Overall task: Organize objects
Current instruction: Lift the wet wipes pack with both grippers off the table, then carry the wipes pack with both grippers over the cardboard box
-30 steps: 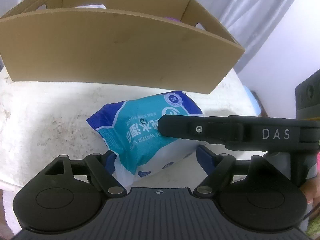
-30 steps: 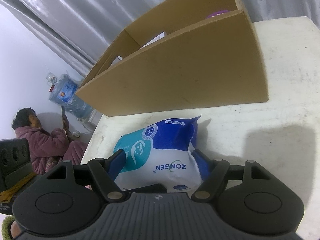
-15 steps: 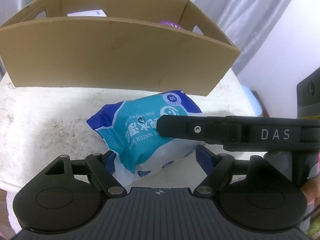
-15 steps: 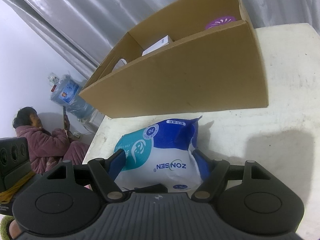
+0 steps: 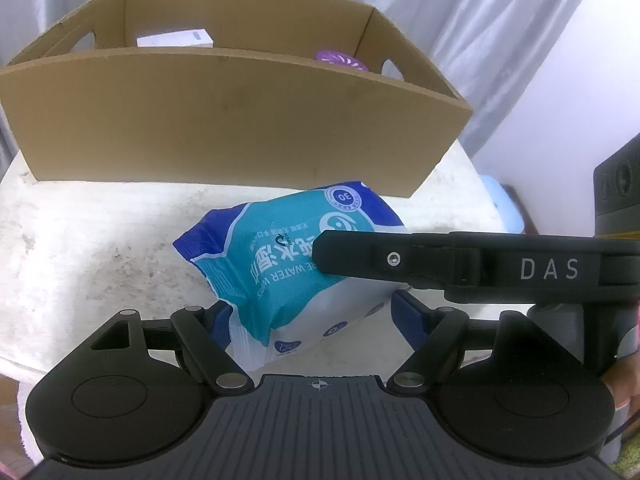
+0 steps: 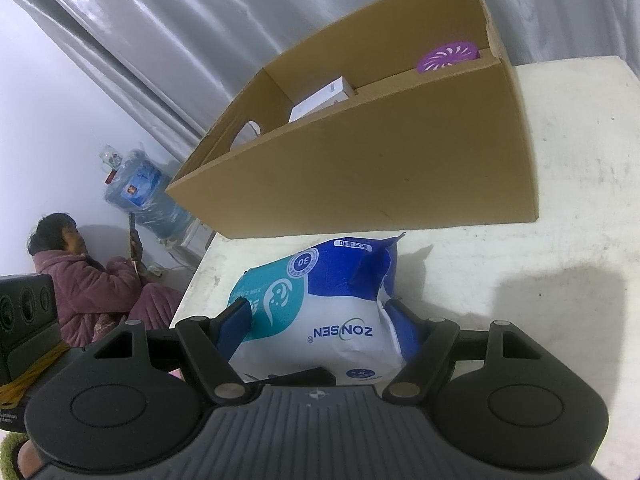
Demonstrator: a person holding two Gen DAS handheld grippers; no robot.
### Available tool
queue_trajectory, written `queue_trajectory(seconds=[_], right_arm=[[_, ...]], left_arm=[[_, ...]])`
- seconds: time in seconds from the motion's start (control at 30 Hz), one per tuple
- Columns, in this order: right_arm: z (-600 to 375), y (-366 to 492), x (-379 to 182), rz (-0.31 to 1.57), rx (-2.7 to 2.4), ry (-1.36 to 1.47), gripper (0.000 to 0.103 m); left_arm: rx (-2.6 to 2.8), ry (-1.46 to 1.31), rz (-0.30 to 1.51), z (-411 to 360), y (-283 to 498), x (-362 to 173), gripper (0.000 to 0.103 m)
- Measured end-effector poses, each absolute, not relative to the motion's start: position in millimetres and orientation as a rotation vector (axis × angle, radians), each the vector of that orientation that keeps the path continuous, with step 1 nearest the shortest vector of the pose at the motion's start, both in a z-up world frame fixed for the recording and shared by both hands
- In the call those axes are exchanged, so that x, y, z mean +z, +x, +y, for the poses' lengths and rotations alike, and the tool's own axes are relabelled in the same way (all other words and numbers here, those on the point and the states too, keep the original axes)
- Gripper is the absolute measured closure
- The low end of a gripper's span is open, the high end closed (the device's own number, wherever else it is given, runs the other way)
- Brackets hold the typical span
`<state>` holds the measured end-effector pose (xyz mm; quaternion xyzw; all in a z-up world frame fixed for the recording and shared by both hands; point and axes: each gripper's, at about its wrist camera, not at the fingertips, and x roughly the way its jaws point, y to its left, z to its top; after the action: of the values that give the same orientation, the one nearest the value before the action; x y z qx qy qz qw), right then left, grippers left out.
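A blue, teal and white pack of wet wipes [image 5: 288, 264] [image 6: 320, 312] sits just in front of the open cardboard box [image 5: 240, 128] [image 6: 380, 168]. My left gripper [image 5: 312, 312] has its blue pads pressed on the pack's two sides. My right gripper [image 6: 320, 320] clamps the same pack from the other side, and one of its black fingers [image 5: 400, 258] lies across the pack's top. Inside the box lie a small white carton [image 5: 176, 40] [image 6: 320, 100] and a purple disc [image 5: 340, 60] [image 6: 448, 56]. Whether the pack is clear of the table I cannot tell.
The white table [image 5: 80, 240] [image 6: 560, 160] ends just right of the box in the left wrist view. Off its edge a person in a pink coat [image 6: 80, 280] sits on the floor beside a blue water jug [image 6: 140, 196]. A curtain hangs behind.
Both views have risen a little, so more of the box's inside shows, with the white carton and purple disc now plain. The pack stays between both pairs of pads.
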<state>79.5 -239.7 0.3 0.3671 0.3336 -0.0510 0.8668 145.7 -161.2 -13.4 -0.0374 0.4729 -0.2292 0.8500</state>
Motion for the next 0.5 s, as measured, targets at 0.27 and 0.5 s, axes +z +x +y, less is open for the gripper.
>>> queue_trajectory(seconds=[0.27,0.5], right_arm=[[-235,78,11,0.690,-0.098,0.760,0.027],[-231,79,24,0.671,-0.084,0.737,0.027]], left_arm=[[-0.475,-0.072,0.978,-162,144,-9,0.025],[-0.461,-0.073,0.947,-157,145,4,0.025]])
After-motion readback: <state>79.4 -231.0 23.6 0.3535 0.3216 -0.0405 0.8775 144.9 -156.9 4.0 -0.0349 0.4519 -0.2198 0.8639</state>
